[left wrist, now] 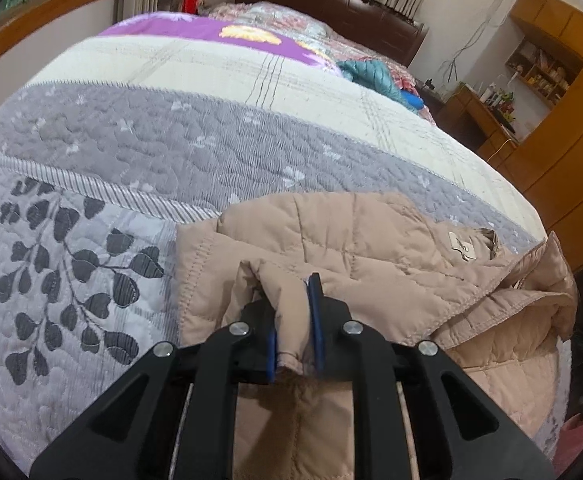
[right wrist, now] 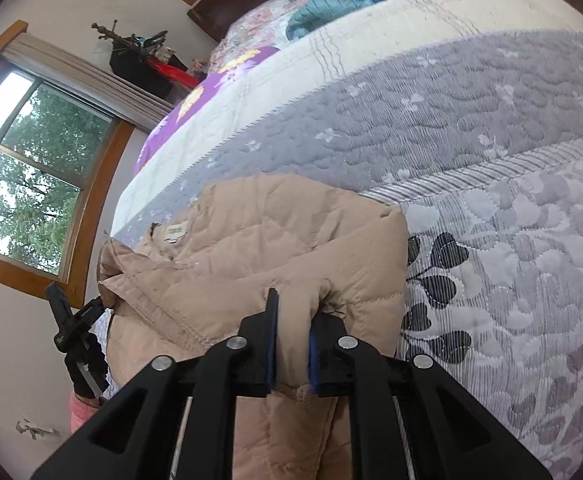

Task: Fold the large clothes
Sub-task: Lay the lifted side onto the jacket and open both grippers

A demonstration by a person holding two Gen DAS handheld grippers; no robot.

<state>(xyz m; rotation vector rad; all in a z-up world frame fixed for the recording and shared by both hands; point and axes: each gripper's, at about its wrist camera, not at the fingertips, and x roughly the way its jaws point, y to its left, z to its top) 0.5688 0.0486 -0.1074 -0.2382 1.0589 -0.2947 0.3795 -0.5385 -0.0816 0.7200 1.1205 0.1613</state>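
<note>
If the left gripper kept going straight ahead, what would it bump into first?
The left gripper, already shut on a fold of the beige quilted jacket, would probably push into more of that jacket lying ahead, then the grey quilted bedspread. Depth is hard to judge.

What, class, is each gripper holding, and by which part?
Both hold the beige quilted jacket: the left gripper and right gripper each have jaws shut on a bunched fold near its stitched edge.

Your left wrist view looks forward from close above the beige jacket [left wrist: 371, 264], up the bed [left wrist: 131, 144] toward the headboard [left wrist: 331, 4] at the frame's top. Your right wrist view faces the same jacket [right wrist: 271, 248] close up, tilted, window [right wrist: 31, 184] at left. Both share jacket and bed
</note>
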